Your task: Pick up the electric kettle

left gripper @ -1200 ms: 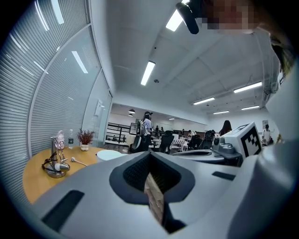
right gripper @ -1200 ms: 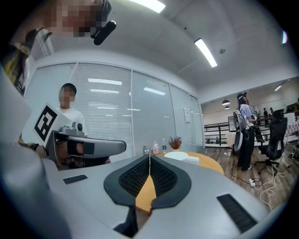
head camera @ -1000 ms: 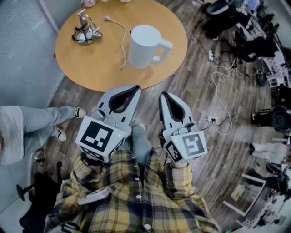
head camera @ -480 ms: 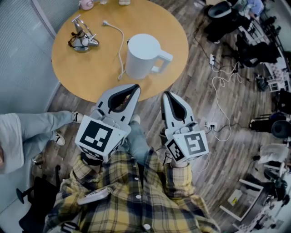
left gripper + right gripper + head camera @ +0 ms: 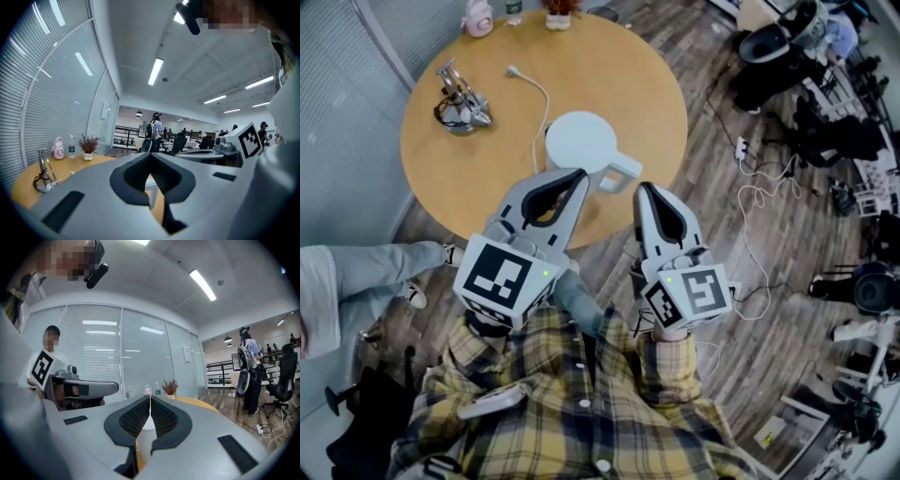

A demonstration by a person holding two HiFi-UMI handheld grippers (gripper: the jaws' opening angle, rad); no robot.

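Head view: the electric kettle (image 5: 579,141) stood on the round table (image 5: 478,178), just beyond two shut, empty grippers.
The kettle sat by the table's near right edge, with its handle pointing right and nearward. The left gripper (image 5: 578,176), jaws pressed together on nothing, ended at the kettle's near side; contact was unclear. The right gripper (image 5: 644,190), jaws also together, was just right of the handle. A white cable (image 5: 536,98) lay to the kettle's left.

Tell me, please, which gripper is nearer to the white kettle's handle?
Right. In the head view, the right gripper ends just below the handle; the left gripper ends at the kettle body's lower edge, farther left of the handle.
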